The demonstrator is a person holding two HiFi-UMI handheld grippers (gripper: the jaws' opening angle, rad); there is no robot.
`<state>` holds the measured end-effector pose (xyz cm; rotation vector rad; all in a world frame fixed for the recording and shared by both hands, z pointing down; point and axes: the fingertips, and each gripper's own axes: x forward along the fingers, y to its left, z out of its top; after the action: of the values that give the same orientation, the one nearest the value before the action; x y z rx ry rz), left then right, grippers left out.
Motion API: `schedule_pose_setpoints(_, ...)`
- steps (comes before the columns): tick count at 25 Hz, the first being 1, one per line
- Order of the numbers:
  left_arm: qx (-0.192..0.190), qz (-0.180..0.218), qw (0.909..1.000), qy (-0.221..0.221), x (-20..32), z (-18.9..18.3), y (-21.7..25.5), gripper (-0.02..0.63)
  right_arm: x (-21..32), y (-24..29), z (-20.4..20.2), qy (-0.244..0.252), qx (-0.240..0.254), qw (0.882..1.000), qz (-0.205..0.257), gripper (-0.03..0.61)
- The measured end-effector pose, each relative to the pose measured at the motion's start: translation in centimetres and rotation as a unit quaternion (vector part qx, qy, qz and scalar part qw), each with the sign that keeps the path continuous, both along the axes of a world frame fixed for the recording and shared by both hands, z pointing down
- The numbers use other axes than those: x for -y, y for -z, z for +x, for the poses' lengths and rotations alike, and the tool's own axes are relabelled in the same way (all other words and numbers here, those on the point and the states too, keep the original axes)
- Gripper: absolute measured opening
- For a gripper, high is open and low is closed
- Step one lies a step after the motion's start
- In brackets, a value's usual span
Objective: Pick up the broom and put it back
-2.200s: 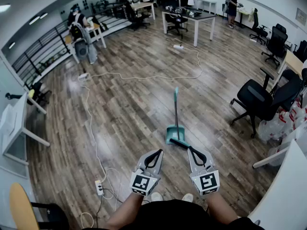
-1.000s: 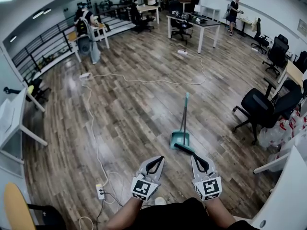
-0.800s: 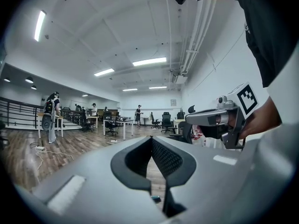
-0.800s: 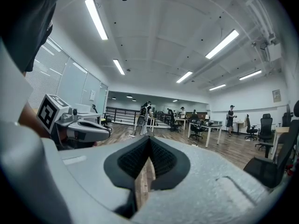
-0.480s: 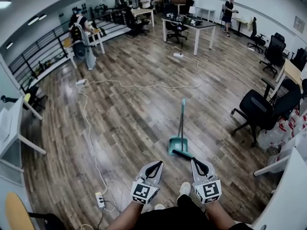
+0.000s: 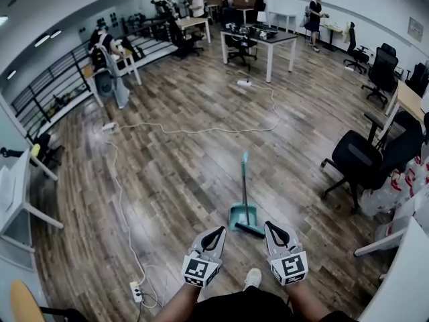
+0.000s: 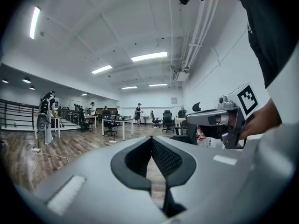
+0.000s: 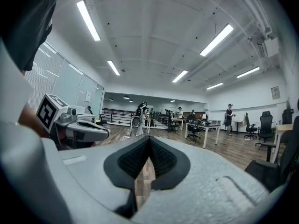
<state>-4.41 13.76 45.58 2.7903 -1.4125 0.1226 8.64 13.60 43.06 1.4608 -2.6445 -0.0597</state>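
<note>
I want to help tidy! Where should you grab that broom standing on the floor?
On the broom, likely its thin handle, halfway up. It stands nearly upright, so level jaws can close round it from the near side, where the right gripper is. The brush head lies low against the teal dustpan and looks too wide. Open the shut jaws first.

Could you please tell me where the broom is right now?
In the head view, the broom is on the wood floor near centre, against the teal dustpan, just ahead of the right tongs and left of the black chair.
</note>
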Motion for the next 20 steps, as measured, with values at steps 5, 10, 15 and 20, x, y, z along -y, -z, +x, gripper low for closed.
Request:
schedule_pose_setpoints(5, 0.004, -0.001, 1.0, 0.0, 2.9, 2.7, -0.1, 0.017, 2.9, -0.4, 2.6, 0.009, 0.005, 1.0, -0.004, 0.003)
schedule_pose_setpoints(10, 0.008, -0.006, 0.9998, 0.015, 5.0, 4.6, 0.1, 0.017, 5.0, -0.4, 4.2, 0.03, 0.008, 0.999, -0.008, 0.003)
schedule_pose_setpoints(15, 0.011, -0.019, 0.9992, 0.033, 6.0, 5.2, 0.3, 0.017, 6.2, -0.9, 4.7, 0.052, 0.009, 0.999, -0.013, 0.003)
schedule_pose_setpoints(20, 0.021, -0.031, 0.9983, 0.044, 6.4, 4.9, -0.2, 0.017, 7.1, -1.3, 4.5, 0.062, 0.016, 0.998, -0.018, 0.003)
